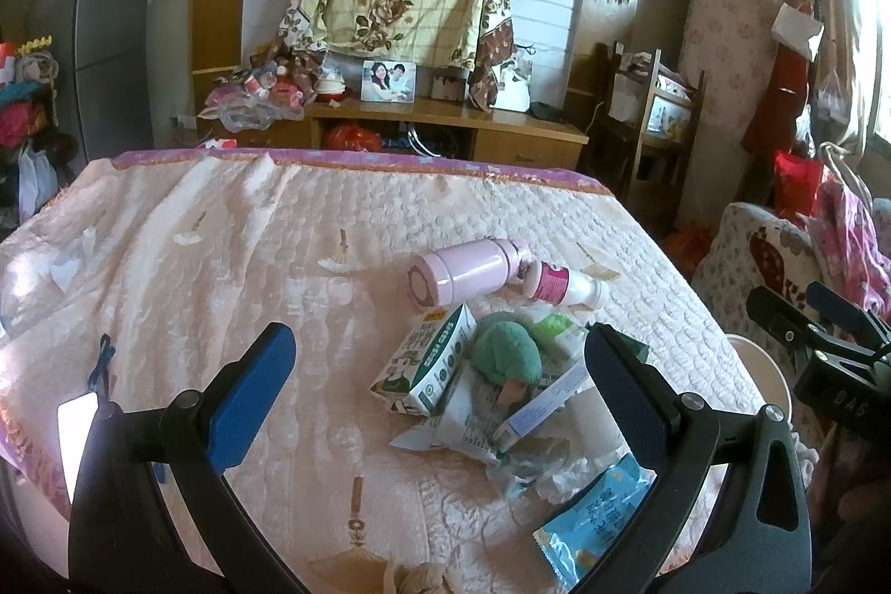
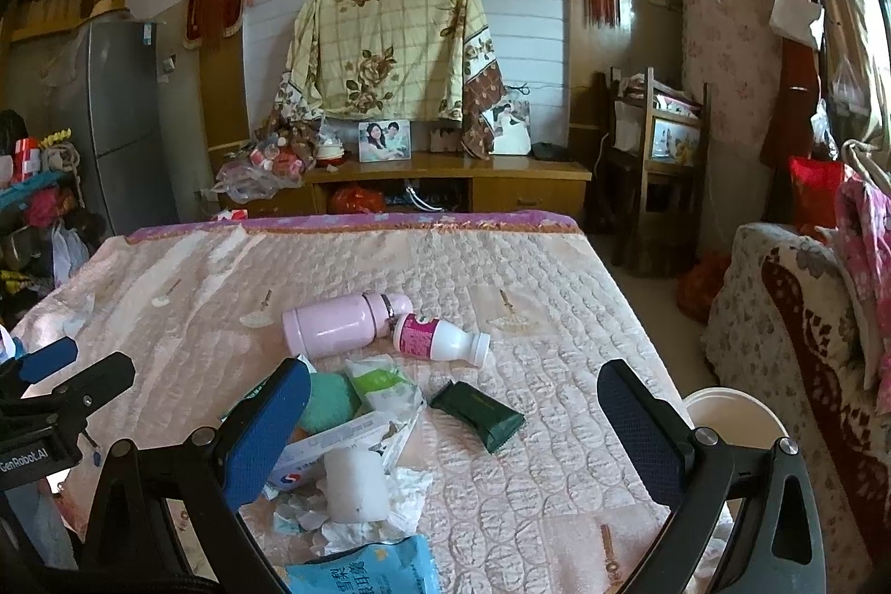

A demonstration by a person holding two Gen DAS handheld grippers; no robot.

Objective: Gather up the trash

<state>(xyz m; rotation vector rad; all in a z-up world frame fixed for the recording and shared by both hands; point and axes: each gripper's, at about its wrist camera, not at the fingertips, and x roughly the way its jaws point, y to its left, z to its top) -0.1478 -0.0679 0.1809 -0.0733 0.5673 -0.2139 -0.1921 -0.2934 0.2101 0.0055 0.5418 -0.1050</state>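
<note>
Trash lies in a heap on the pink bedspread point(image 1: 223, 260): a green-and-white milk carton point(image 1: 423, 360), a green plush ball point(image 1: 504, 352), a flat white box point(image 1: 543, 407), crumpled tissues point(image 1: 534, 477) and a blue snack bag point(image 1: 590, 516). A pink flask point(image 1: 468, 268) and a white bottle with pink label point(image 1: 562, 285) lie behind. My left gripper point(image 1: 445, 399) is open above the heap. In the right wrist view my right gripper point(image 2: 454, 432) is open over the bed; a dark green packet point(image 2: 479, 413), a white cylinder point(image 2: 356, 485) and the snack bag point(image 2: 367, 572) lie between its fingers.
A white bucket point(image 2: 735, 418) stands on the floor at the bed's right side. An armchair with floral cover point(image 2: 791, 315) is further right. A wooden cabinet point(image 2: 445, 182) with photos stands beyond the bed's far edge. A fridge point(image 2: 111, 121) is at the left.
</note>
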